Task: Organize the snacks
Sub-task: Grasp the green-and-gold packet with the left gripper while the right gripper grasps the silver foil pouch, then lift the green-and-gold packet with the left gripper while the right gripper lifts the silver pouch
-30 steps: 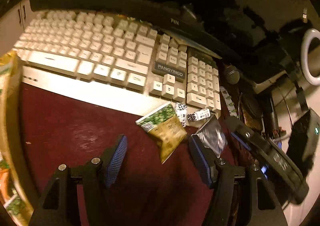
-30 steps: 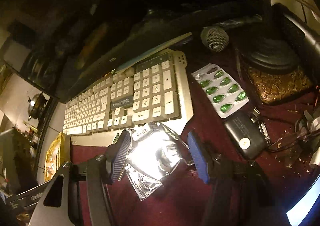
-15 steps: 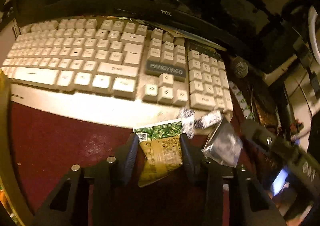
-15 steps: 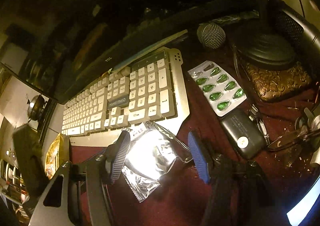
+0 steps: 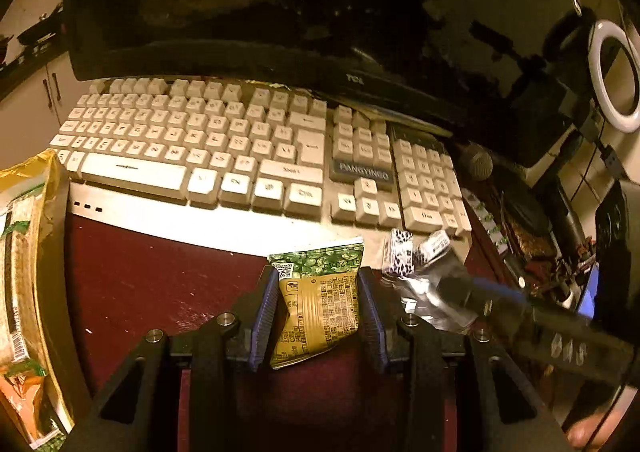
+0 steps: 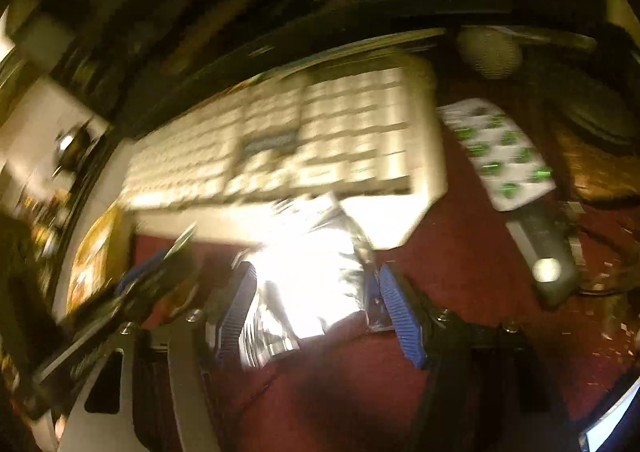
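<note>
While sorting snacks | my left gripper (image 5: 318, 308) clamps green-gold packet (image 5: 320, 304) sideways for lifting | my right gripper (image 6: 316, 312) opening, straddling silver pouch (image 6: 308, 276) beside keyboard (image 5: 192, 156).

Desk (image 5: 132, 280): dark red top, matt, scuffed pale in patches.

Keyboard (image 5: 224, 148): cream plastic keys, dull sheen; smooth pale front lip catches the light.

Monitor (image 5: 280, 12): black, glossy, mirror-like reflections.

Green-and-gold snack packet (image 5: 320, 300): printed film, slightly shiny, creased.

Silver packet (image 6: 304, 272): crinkled metallic foil, glaring white under the light.

Left claw (image 5: 318, 316): matt black plastic arms, bright metal screw heads, blue ribbed pads.

Right claw (image 6: 316, 316): same ribbed blue pads, blurred.

Pill blister (image 6: 500, 156): silvery foil sheet, glossy green capsules.

Large bag (image 5: 24, 252) at the left edge: shiny gold film.

Microphone head (image 5: 475, 162): metal mesh, rough-looking.
</note>
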Action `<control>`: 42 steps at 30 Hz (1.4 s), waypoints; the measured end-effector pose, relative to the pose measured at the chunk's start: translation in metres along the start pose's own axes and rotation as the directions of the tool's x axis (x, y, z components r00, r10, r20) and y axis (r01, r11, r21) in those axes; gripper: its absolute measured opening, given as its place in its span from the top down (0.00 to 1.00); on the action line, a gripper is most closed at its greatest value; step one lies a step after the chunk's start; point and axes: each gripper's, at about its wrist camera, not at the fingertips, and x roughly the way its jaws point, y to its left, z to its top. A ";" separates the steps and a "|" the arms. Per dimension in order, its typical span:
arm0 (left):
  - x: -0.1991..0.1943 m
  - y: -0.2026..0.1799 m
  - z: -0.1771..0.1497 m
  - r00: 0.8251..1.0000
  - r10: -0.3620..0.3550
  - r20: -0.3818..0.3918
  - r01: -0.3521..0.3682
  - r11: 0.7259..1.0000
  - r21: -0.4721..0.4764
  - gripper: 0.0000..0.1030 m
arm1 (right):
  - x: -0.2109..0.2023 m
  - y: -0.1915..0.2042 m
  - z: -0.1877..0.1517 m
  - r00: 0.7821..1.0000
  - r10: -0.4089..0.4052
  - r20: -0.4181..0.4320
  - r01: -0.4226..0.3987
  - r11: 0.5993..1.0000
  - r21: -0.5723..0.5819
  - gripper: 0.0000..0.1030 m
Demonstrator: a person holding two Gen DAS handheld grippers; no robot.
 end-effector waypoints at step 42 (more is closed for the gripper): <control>-0.014 0.001 0.001 0.993 0.061 0.099 -0.061 0.998 -0.001 0.59 | -0.033 0.022 -0.005 0.979 -0.040 0.198 0.056 0.995 -0.077 0.40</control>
